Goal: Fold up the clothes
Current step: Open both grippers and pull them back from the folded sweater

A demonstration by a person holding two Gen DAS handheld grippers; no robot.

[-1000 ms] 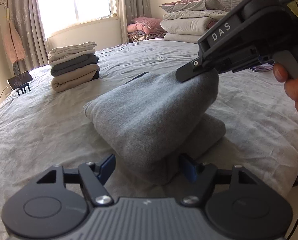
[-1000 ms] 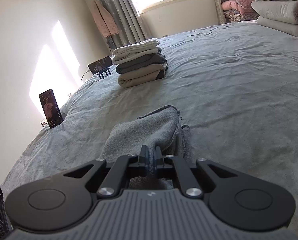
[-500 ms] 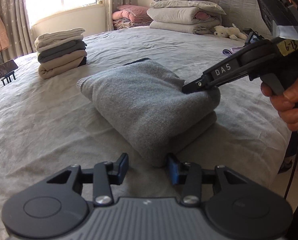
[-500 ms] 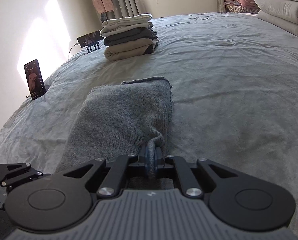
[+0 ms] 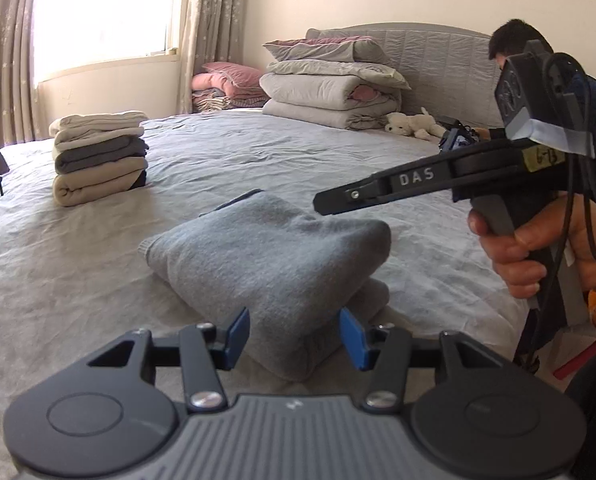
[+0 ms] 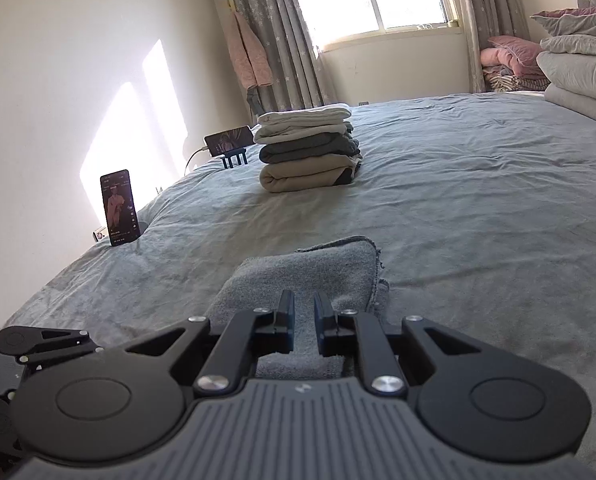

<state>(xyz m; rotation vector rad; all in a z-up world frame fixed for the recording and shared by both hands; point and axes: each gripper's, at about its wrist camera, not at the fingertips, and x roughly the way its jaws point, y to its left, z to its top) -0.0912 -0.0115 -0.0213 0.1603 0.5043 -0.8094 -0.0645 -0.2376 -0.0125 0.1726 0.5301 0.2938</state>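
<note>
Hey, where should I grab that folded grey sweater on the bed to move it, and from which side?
Probably the thick rounded fold of the grey sweater nearest the left gripper, coming in low from that side. All layers meet there, and its open fingers already flank it.

I'm in a home bedroom: wide bed (image 5: pixel 217 148), padded headboard (image 5: pixel 438 64) at one o'clock, folded quilts (image 5: pixel 330 96), curtained window (image 5: pixel 97 12) at eleven.

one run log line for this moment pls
phase: fold done, release | left gripper: open, straddling grey sweater | right gripper: open, just above sweater | sweater: folded on bed | stack: untouched
</note>
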